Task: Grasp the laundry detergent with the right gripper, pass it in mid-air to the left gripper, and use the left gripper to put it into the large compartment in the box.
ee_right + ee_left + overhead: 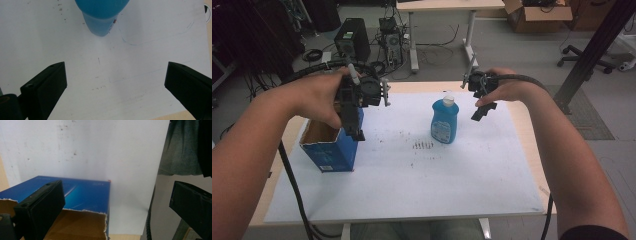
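A blue bottle (445, 121) with a white cap stands upright near the middle of the white sheet (412, 185). At the left sits a blue cardboard box (330, 148) with its top torn open. My left gripper (354, 125) hovers over the box's far right corner, pointing down. In the left gripper view it (115, 195) is open, with the box (82, 192) under its left jaw. My right gripper (482, 109) hangs above the sheet just right of the bottle. Its jaws stand wide apart in the right gripper view (113, 75), with the bottle (101, 15) beyond them and nothing between them.
Small dark marks (422, 145) dot the sheet in front of the bottle. Behind the table are a computer tower (352, 37), a desk (447, 6), a cardboard box (537, 15) and an office chair base (584, 59). A black slanted post (594, 47) rises at the right.
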A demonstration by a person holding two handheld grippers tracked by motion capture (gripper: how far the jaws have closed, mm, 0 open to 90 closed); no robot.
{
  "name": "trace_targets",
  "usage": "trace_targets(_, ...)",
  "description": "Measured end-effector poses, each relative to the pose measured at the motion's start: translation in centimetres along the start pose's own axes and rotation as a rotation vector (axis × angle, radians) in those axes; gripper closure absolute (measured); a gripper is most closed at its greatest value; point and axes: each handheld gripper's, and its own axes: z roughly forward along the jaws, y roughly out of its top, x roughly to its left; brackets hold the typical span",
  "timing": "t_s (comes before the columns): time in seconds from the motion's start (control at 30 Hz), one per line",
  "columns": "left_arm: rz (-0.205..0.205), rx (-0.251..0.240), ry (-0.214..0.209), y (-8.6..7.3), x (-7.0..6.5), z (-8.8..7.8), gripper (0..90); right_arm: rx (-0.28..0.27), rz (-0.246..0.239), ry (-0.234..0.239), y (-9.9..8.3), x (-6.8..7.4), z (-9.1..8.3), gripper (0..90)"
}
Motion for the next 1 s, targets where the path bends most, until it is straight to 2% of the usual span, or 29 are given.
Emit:
trace_targets(0.27,-0.005,0.007,0.012,-0.1,0.0,-0.3,0.4,-0.006,0.007,-0.001,-0.1,-0.1,0.0,4.2)
trace_targets(0.47,-0.006,0.014,0.003,0.0,-0.1,0.1,0.4,-0.002,0.002,-0.005,-0.2,0.1,0.3,4.2)
trace_targets(0.77,0.009,0.016,0.008,0.3,-0.3,0.2,0.4,-0.065,-0.007,0.009,-0.8,0.9,0.8,4.4)
trace_targets(1.0,0.019,0.02,0.003,0.7,-0.6,0.6,0.4,-0.105,0.013,0.014,-1.2,1.3,1.2,4.5)
